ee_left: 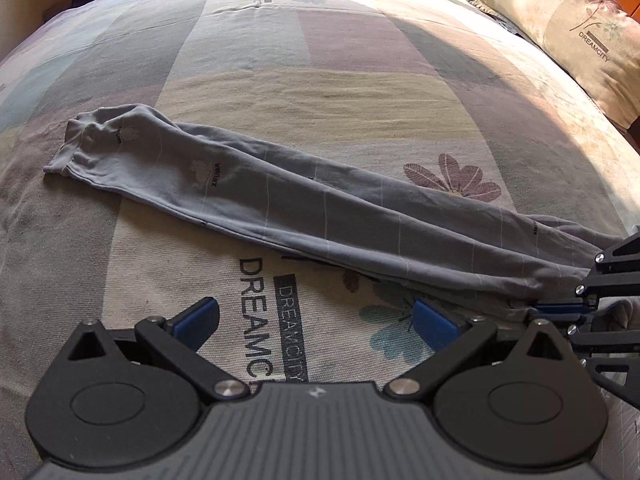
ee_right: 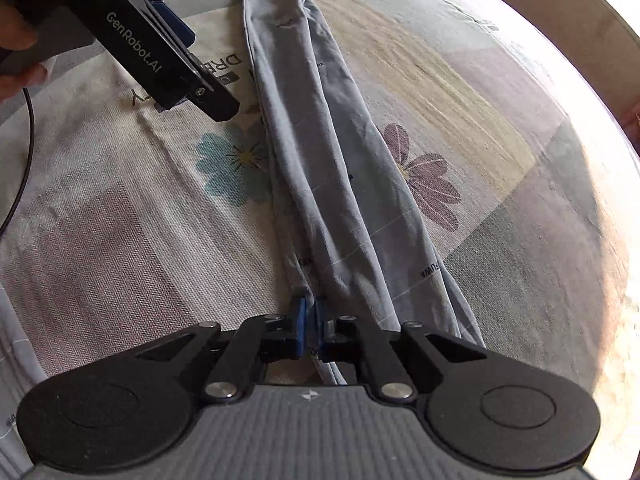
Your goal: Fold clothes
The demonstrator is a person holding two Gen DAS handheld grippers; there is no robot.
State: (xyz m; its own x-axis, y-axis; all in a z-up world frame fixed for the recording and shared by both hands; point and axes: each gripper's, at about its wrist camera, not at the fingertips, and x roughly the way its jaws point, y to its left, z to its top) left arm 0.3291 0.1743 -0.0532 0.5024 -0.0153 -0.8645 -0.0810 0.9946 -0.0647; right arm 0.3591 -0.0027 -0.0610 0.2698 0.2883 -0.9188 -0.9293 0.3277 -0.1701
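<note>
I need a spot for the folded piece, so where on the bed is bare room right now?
The bedspread lies bare between the grey garment and the pillow, and also past the garment's far end. It is crowded at the near end: the right hand-held gripper is shut on the garment there, with the open left hand-held gripper right beside it.

Long grey cotton trousers (ee_left: 280, 200) lie flat across the patchwork-print bed cover (ee_left: 360, 64), a low strip w/ bare cover open on both sides. Far half of bed is free up to the floral pillow (ee_left: 576, 36) at the far right corner. Near edge is tight: black left gripper (ee_right: 192, 60) hangs just beside the trousers, black right gripper (ee_right: 310, 326) sits at their near end.
</note>
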